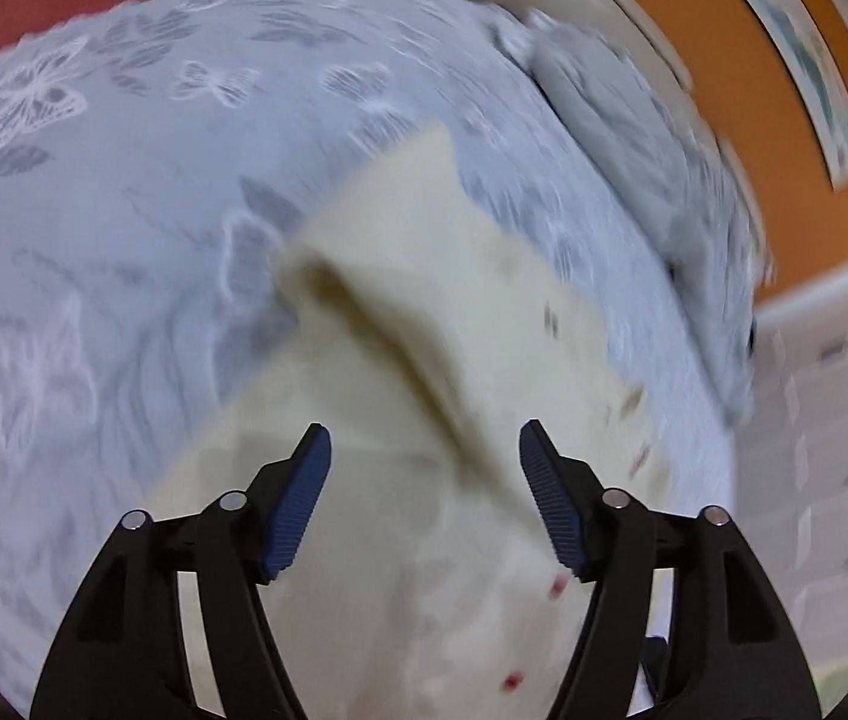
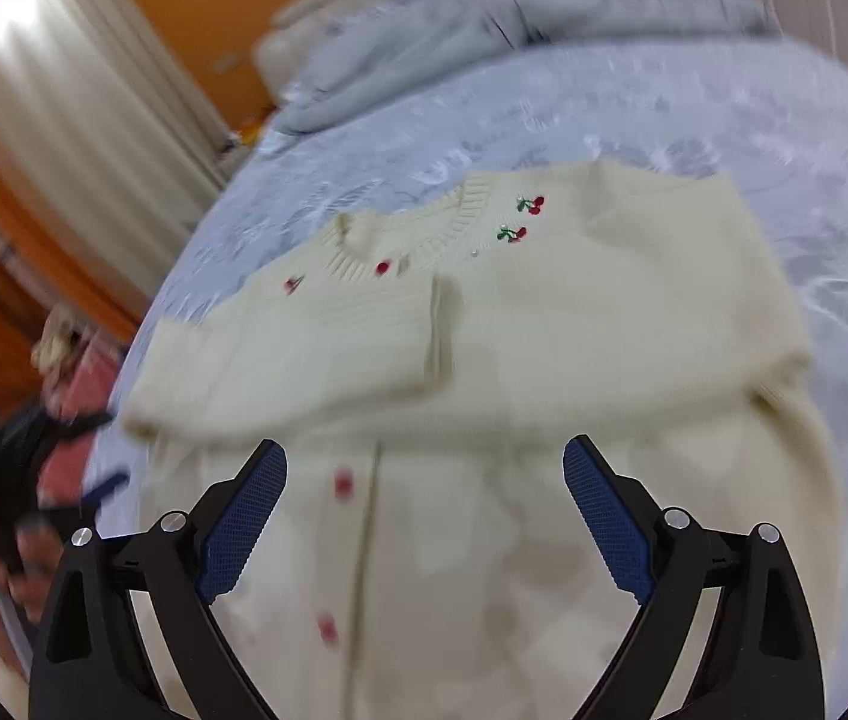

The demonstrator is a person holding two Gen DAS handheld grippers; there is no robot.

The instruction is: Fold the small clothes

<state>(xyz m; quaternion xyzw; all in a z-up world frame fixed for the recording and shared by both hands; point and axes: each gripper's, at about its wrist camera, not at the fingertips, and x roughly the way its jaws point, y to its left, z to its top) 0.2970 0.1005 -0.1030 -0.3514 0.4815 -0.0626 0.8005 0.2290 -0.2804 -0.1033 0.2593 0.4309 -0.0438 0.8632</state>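
On the butterfly bedspread [image 2: 694, 114], the cherry cardigan [image 2: 544, 324] lies just ahead of my right gripper [image 2: 424, 516]; both my grippers, left [image 1: 424, 498] included, are spread, empty.

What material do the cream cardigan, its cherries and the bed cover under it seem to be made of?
Cardigan: soft matte knit, probably wool or acrylic; the ribbed collar shows it.
Cherries: red and green embroidery thread, it seems.
Bed cover: thin pale blue woven cloth, with white butterflies printed or stitched; blur leaves that open.
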